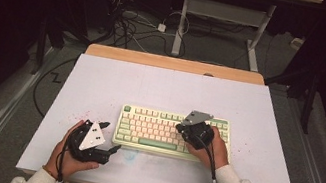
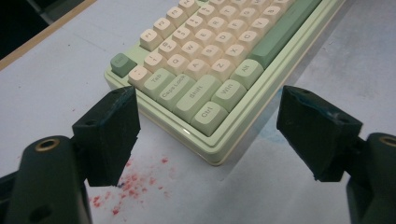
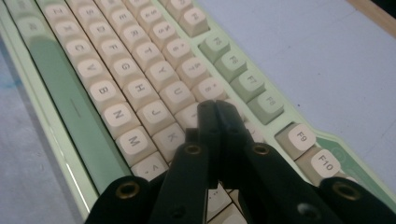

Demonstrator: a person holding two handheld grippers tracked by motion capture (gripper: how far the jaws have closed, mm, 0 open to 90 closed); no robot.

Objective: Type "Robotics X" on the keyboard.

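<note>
A pale green keyboard with cream keys lies on the white table top. My right gripper hovers over the keyboard's right half, jaws shut with nothing between them. In the right gripper view its closed tips sit just above the keyboard, near the I key. My left gripper rests at the keyboard's near left corner, open and holding nothing. In the left gripper view the keyboard's Ctrl corner lies between and beyond the spread jaws of this gripper.
Red specks stain the table by the left gripper, and a faint blue smear lies in front of the keyboard. The table's wooden far edge borders a floor with cables and desk legs.
</note>
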